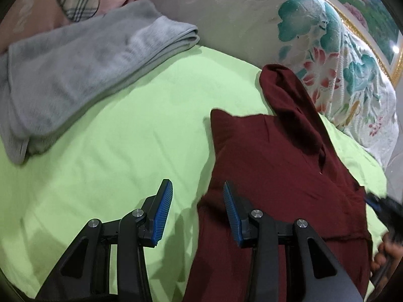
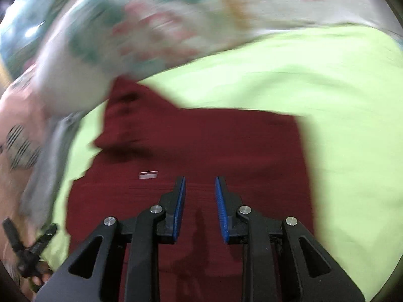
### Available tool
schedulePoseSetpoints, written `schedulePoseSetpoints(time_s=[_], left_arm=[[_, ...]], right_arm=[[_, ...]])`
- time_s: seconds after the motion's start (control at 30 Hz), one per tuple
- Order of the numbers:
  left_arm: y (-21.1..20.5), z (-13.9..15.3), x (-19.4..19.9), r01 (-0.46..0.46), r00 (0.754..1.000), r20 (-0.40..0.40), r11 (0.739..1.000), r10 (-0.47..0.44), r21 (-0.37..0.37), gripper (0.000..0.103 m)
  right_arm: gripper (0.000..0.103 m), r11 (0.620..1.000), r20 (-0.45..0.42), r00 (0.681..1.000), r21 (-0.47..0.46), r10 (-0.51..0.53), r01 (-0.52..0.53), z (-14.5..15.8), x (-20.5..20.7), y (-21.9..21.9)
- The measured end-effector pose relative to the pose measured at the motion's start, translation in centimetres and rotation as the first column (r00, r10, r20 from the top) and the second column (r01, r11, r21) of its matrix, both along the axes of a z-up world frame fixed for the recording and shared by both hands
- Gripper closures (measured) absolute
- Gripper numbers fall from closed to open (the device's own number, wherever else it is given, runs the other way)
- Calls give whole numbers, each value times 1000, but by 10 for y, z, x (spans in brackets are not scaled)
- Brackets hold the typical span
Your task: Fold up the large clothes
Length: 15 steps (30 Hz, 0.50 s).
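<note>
Right now your left hand-held gripper hangs with its jaws spread and nothing between them, straddling the left edge of the maroon garment, which spreads from the middle of that view toward 4 o'clock on the green bed sheet. Your right hand-held gripper also stands parted, narrower, with no cloth pinched; it hovers over the same garment, which fills the lower middle of its blurred view. One sleeve or corner sticks up toward 12 o'clock by the floral quilt, and a small pale label shows just at 10 o'clock of the right jaws. A folded grey blanket lies at 10 o'clock, well apart. The blur suggests a fast sweep: close the jaws at that speed and you may catch the sheet along with the garment, or only one layer, and the fold will drag askew. The raised sleeve could bunch under the next fold if you don't flatten it first.
</note>
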<state>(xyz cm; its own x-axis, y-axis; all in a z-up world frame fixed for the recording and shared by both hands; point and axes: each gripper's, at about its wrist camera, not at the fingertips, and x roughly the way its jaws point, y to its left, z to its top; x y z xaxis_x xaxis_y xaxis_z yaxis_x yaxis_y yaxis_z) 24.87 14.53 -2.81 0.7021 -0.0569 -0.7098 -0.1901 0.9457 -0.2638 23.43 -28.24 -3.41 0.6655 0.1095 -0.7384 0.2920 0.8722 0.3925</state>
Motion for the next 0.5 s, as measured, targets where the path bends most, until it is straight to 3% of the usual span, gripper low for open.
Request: schedulePoseSetpoints(time_s=[0.13, 0.3, 0.37, 0.4, 0.5], left_arm=[[-1, 4, 27, -13, 1000, -7, 999, 13, 32, 59], [-5, -9, 45, -5, 998, -68, 997, 10, 83, 59], [-8, -12, 49, 3, 997, -83, 996, 4, 88, 59], [-10, -13, 50, 5, 996, -87, 996, 3, 93, 59], [-15, -12, 50, 27, 996, -83, 994, -18, 110, 59]], right_arm=[[78, 999, -61, 998, -30, -20, 18, -12, -14, -29], [77, 998, -129, 990, -24, 59, -63, -31, 4, -14], [80, 996, -113, 990, 5, 87, -87, -33, 7, -9], [98, 995, -100, 990, 14, 98, -97, -32, 4, -9], [99, 997, 5, 997, 8, 79, -79, -7, -12, -12]])
